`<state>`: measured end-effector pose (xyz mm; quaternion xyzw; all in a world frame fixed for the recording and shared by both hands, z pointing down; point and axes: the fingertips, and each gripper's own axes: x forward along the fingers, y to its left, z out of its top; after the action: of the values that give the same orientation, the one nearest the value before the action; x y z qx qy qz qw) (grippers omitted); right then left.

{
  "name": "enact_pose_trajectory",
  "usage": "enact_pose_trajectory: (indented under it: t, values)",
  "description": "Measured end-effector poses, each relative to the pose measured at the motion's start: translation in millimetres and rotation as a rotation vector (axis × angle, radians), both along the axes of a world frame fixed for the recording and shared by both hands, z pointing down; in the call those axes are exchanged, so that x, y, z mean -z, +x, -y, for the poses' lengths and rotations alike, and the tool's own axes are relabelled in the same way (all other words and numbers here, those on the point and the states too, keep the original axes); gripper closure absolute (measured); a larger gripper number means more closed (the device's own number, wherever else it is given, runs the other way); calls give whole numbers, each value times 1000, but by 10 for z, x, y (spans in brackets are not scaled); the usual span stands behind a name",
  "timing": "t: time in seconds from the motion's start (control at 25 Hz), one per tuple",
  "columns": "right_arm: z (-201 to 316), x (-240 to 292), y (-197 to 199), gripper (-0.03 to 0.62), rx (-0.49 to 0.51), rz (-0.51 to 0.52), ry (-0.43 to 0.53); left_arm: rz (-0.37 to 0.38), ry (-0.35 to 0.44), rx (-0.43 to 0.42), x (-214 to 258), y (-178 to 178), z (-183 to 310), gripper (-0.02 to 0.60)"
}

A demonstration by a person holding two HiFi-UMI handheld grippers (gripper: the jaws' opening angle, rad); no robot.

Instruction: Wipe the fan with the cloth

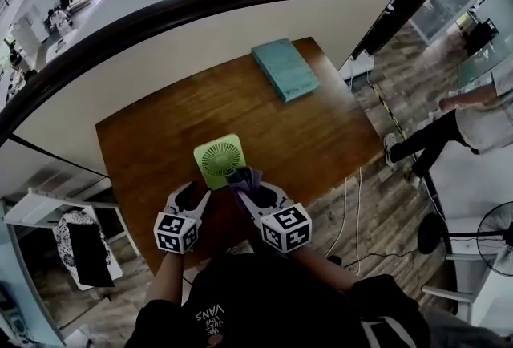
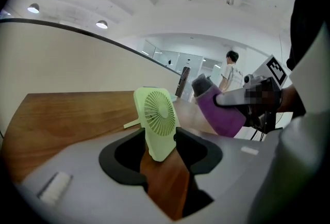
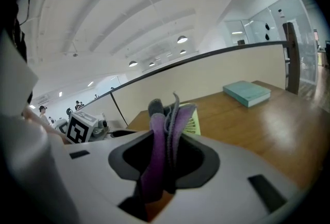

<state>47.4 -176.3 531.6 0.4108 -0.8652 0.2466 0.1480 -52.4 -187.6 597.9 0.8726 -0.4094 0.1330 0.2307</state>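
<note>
One risk we saw: with jaws open, the left gripper merely straddled the green fan on the bench, so the purple cloth, clamped in the jaws of the right gripper, could topple it

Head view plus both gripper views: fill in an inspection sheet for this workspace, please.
Surface: wooden table, glossy top.
Job's things: green fan standing upright near the front edge; purple cloth bunched in the right gripper's jaws.
Clutter: teal book lying flat at the far corner.
Grippers: left gripper open, jaws either side of the fan's lower edge; right gripper shut on the cloth, beside the fan.
Cables: thin cables trailing on the floor right of the table.
Surroundings: curved partition with a dark rail behind the table; a person and a pedestal fan at the right.
</note>
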Motion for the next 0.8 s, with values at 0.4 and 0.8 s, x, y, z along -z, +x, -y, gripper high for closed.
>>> enact_pose_trajectory:
  t: [0.4, 0.8]
  values:
    - [451, -145, -274, 482, 166, -74, 47, -6, -64, 29, -354, 62, 217, 407]
    - [642, -236, -861, 483, 289, -78, 62, -12, -83, 11, -452, 88, 331, 462]
